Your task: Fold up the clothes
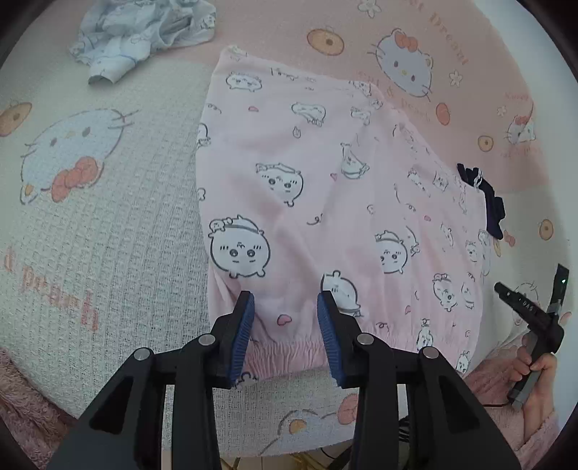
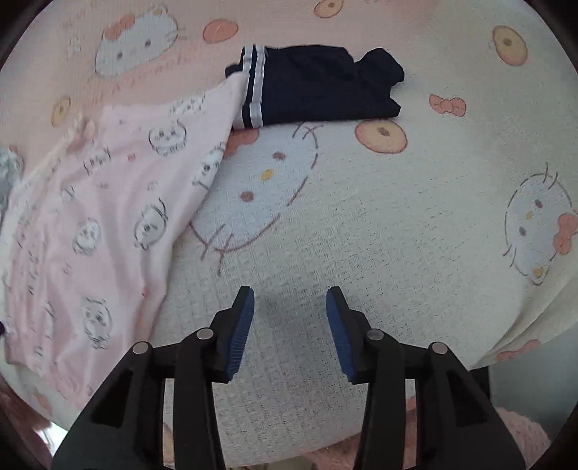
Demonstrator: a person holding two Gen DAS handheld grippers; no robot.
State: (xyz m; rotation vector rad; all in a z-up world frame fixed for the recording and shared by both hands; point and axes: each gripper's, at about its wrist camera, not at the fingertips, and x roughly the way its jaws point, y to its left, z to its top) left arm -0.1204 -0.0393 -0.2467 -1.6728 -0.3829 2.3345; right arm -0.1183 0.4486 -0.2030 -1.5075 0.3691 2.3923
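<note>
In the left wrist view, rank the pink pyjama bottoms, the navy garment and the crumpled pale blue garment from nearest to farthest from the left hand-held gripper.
1. Pink pyjama bottoms: directly under the left hand-held gripper, waistband nearest.
2. Navy garment: off to the right, at the pink fabric's edge.
3. Pale blue garment: crumpled, far upper left.

The bedspread [image 1: 108, 231] carries pinkish script lettering in several places. At its left edge in the left wrist view, the letters run sideways and seem to read "& peach", though the start is cut off. Near the top right, by a cat face, curved script may read "Sweet Dream", too blurred to be sure; smaller lines beneath it look like "soft & peach". The black handle [image 1: 534, 318] at the right bears small white characters, too tiny to read. The pink garment [image 1: 325, 188] shows only cartoon faces, no words.
</note>
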